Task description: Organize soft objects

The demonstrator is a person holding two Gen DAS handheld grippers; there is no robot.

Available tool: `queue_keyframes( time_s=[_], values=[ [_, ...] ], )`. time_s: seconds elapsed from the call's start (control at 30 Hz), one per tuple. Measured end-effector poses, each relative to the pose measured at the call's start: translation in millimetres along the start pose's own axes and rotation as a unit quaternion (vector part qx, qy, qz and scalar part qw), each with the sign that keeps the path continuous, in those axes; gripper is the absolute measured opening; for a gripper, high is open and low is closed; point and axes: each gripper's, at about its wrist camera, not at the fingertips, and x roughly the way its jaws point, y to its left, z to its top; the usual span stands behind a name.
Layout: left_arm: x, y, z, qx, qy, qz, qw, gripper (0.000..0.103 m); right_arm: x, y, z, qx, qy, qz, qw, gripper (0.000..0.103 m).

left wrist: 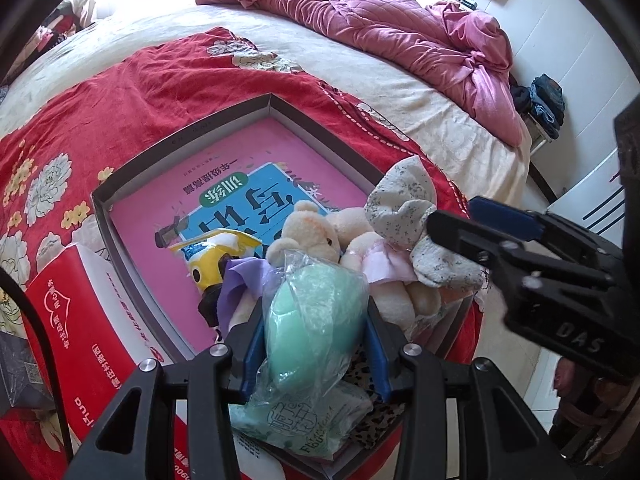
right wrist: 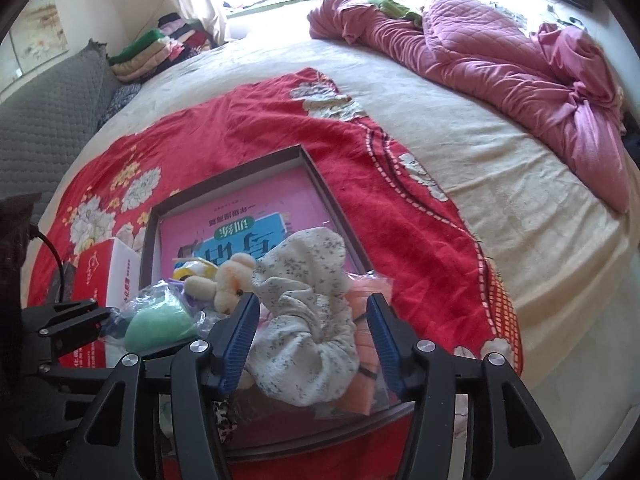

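Floral cloth [right wrist: 304, 320] | loose between right tongs [right wrist: 312, 340] | left view: hidden, seemingly

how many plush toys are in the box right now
2 that show: a cream teddy bear mid-box, and a yellow plush beside it over the pink book. Others may hide under the floral cloth.

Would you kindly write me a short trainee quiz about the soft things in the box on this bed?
1. True or false: the left gripper is shut on the mint-green sponge in a clear plastic bag.
2. What lies flat in the shallow grey cardboard box?
3. Between the right gripper's open jaws lies: A) the floral white cloth scrunchie B) the cream plush bear.

Key: 1 true; 2 a pink book; 3 A.
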Motion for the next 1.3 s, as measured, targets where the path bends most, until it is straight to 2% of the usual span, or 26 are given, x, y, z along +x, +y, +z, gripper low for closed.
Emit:
queue_keyframes(
  time_s=[0.17, 0.3, 0.4, 0.5, 0.6, 0.73, 0.9, 1.2, 1.3],
  values=[
    [-2, -2, -1, 0.000, -0.002, -0.001, 1.0000, 0.051, -15, -5, -1, 0.013, -0.014, -0.004, 1.000, 0.061],
    [-6, -4, 0, 0.002, -0.009, 0.002, 1.0000, 0.055, -26, -7, -2, 0.023, -0.026, -0.013, 0.999, 0.068],
    [-11, -3, -1, 0.000, -0.012, 0.003, 0.9999, 0.061, -33, -8, -3, 0.029, -0.035, -0.018, 0.999, 0.070],
    [-21, -3, -3, -0.001, -0.023, 0.004, 0.9997, 0.064, -39, -7, -3, 0.030, -0.040, -0.022, 0.999, 0.073],
    [-33, -2, -4, -0.002, -0.033, 0.012, 0.9994, 0.071, -46, -3, -6, 0.027, -0.049, -0.027, 0.998, 0.074],
    [-54, -1, -7, -0.006, -0.055, 0.024, 0.9982, 0.075, -60, 5, -12, 0.028, -0.067, -0.036, 0.997, 0.075],
    [-77, 5, -17, -0.014, -0.075, 0.039, 0.9963, 0.088, -77, 15, -22, 0.024, -0.093, -0.045, 0.994, 0.075],
    [-105, 19, -35, -0.033, -0.091, 0.073, 0.9926, 0.088, -97, 28, -35, 0.028, -0.103, -0.051, 0.993, 0.076],
    [-113, 19, -41, -0.034, -0.099, 0.073, 0.9919, 0.088, -107, 37, -42, 0.025, -0.114, -0.050, 0.992, 0.076]
  ],
)
